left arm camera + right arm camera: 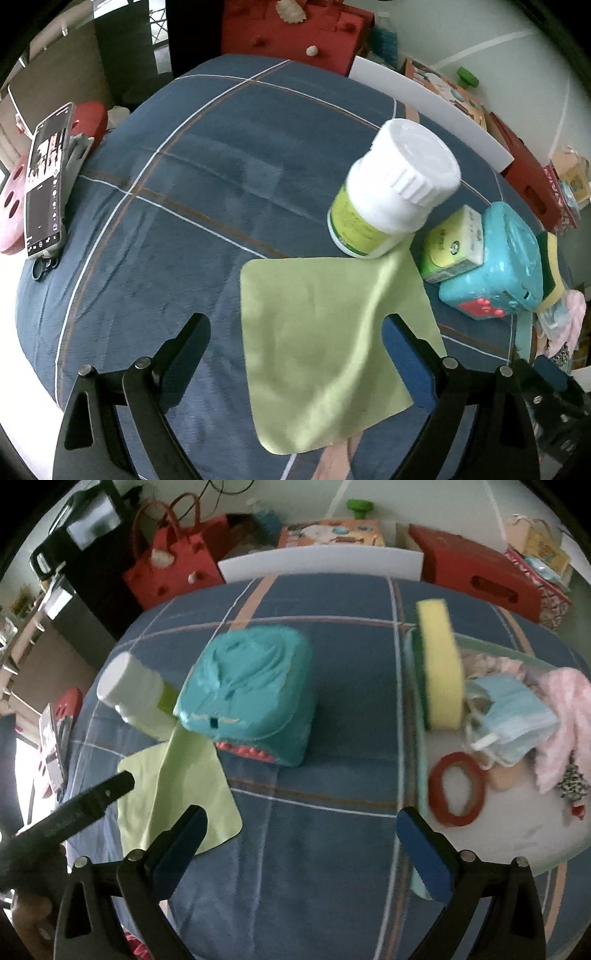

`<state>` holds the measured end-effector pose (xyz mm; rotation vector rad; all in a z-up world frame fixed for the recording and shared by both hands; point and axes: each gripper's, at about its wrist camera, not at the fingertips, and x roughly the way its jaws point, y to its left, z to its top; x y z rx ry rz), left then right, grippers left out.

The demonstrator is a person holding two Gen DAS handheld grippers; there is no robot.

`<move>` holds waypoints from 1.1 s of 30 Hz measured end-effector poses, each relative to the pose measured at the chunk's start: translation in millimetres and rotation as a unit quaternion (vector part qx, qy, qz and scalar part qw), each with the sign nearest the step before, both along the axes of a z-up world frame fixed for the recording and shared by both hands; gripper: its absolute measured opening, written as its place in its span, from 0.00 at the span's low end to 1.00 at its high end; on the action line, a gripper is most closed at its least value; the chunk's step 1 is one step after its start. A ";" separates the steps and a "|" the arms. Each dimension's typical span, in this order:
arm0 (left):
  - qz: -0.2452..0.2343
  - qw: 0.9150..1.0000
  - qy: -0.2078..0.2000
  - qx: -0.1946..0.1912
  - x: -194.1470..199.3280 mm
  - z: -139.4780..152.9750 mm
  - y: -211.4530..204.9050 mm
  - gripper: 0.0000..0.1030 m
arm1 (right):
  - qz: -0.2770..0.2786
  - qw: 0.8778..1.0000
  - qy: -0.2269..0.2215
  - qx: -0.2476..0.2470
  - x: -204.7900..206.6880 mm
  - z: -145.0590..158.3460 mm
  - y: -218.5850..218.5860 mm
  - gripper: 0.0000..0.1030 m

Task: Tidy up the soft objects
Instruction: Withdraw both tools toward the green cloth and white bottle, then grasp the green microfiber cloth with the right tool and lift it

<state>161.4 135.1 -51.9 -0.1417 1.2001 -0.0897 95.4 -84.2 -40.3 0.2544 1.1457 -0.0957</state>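
Note:
A light green cloth [325, 350] lies flat on the blue checked cover, one corner pinned under a tilted white bottle [391, 188]. My left gripper [295, 321] is open above the cloth, one finger on each side, holding nothing. My right gripper [301, 812] is open over bare cover, between the cloth [177, 775] and a white tray [517, 842]. A yellow-green sponge [441, 664] stands on edge at the tray's left rim, blurred. In the tray lie a blue face mask [517, 716], a pink cloth [565, 723] and a red tape ring [458, 788].
A teal wipes pack [251, 690] sits mid-cover, with a small green box [454, 243] beside it. A phone on a stand [46, 181] is at the left edge. Red bags and boxes line the far side. The left gripper's finger [92, 801] shows in the right wrist view.

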 end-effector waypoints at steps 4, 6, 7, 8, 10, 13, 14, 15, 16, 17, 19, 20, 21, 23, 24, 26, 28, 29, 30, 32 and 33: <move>-0.002 1.000 0.002 -0.001 1.8 -1.9 7.9 0.91 | 0.019 1.000 0.004 0.010 5.5 -7.9 16.5 1.00; -0.004 1.000 0.003 0.000 2.5 -3.1 12.1 0.91 | 0.032 0.999 0.005 0.013 8.9 -11.7 27.5 1.00; -0.003 1.000 0.004 0.000 3.3 -3.6 14.0 0.91 | 0.039 0.999 0.006 0.014 10.2 -14.1 33.0 1.00; 0.000 1.000 0.004 0.001 3.5 -3.7 18.0 0.91 | 0.047 0.999 0.006 0.018 12.3 -16.8 38.6 1.00; 0.008 1.000 0.003 -0.001 3.8 -3.5 27.9 0.91 | 0.064 0.998 0.008 0.022 14.8 -22.9 48.8 1.00; 0.016 1.000 0.001 -0.011 3.1 -1.7 38.4 0.91 | 0.075 0.996 0.009 0.041 16.9 -30.1 57.1 1.00; 0.019 1.000 0.000 -0.012 0.8 -1.2 44.1 0.91 | 0.074 0.996 0.012 0.040 17.2 -32.0 59.4 1.00; 0.023 1.000 0.000 -0.013 0.5 -1.0 48.8 0.91 | 0.075 0.996 0.013 0.040 17.5 -33.3 61.5 1.00; 0.025 1.000 0.000 -0.014 0.0 -0.5 52.5 0.91 | 0.073 0.997 0.010 0.037 17.3 -33.9 63.9 1.00; 0.028 1.000 -0.001 -0.015 -0.9 -0.3 56.7 0.91 | 0.073 0.997 0.010 0.037 18.1 -35.2 65.7 1.00; 0.031 0.999 -0.001 -0.020 -1.9 0.0 61.2 0.91 | 0.074 0.996 0.016 0.042 19.9 -38.9 69.5 1.00; 0.032 0.999 0.000 -0.023 -1.9 -1.0 63.6 0.91 | 0.076 0.996 0.019 0.044 20.6 -40.3 72.2 1.00; 0.032 0.999 0.001 -0.024 -1.6 -2.1 65.9 0.91 | 0.077 0.996 0.022 0.045 21.8 -42.2 73.9 1.00; 0.034 0.999 0.003 -0.027 -2.3 -3.2 71.3 0.91 | 0.074 0.996 0.030 0.045 24.0 -47.2 77.0 1.00; 0.036 0.999 0.003 -0.028 -1.1 -3.5 75.6 0.91 | 0.071 0.996 0.032 0.046 24.7 -49.4 77.6 1.00; 0.041 0.999 0.004 -0.030 -1.1 -5.0 83.5 0.91 | 0.064 0.997 0.036 0.035 25.7 -52.1 76.0 1.00; 0.046 0.998 0.003 -0.033 -2.8 -4.5 89.9 0.91 | 0.058 0.997 0.036 0.024 24.4 -53.2 72.9 1.00; 0.049 0.998 0.002 -0.035 -3.6 -3.9 93.3 0.91 | 0.057 0.997 0.037 0.029 24.5 -54.8 72.2 1.00; 0.050 0.998 0.001 -0.036 -3.7 -4.0 95.8 0.91 | 0.054 0.997 0.038 0.039 23.1 -55.5 67.1 1.00; 0.051 0.998 0.000 -0.038 -8.0 -0.2 97.1 0.91 | 0.049 0.997 0.038 0.050 23.9 -58.0 66.1 1.00; 0.050 0.998 -0.001 -0.041 -9.5 0.5 98.3 0.91 | 0.052 0.997 0.038 0.048 24.5 -58.2 68.3 1.00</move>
